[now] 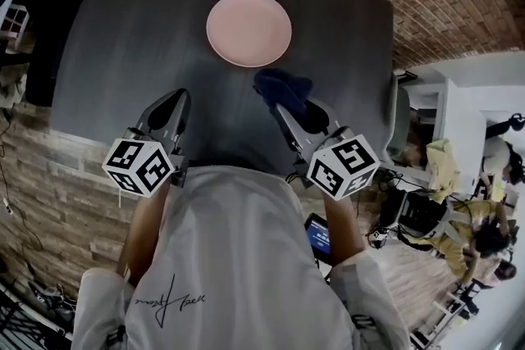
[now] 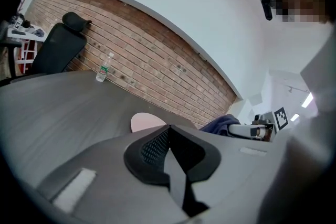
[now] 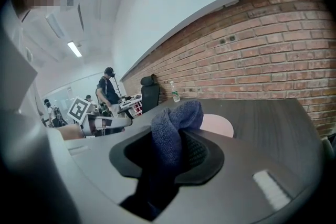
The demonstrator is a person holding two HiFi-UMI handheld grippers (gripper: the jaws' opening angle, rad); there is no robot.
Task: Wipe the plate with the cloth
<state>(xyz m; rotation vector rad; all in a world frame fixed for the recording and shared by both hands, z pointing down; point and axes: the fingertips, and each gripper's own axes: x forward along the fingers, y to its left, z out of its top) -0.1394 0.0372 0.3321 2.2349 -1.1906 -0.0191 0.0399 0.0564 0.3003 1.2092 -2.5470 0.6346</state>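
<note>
The plate (image 1: 248, 29) sits on the table (image 1: 115, 53). Just short of the plate, the right gripper (image 1: 280, 107) clamps the blue cloth (image 1: 284, 84) — bunched. The left gripper (image 1: 178, 100), also short of the plate, has its jaws together — empty.

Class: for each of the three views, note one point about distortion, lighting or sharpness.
Head view: wide-angle bending curves the edges of the table, while the pink plate is evenly lit without glare. Left gripper view: the brick wall bows into an arc and the corners darken. Right gripper view: the blue cloth is sharp enough to show its weave.
</note>
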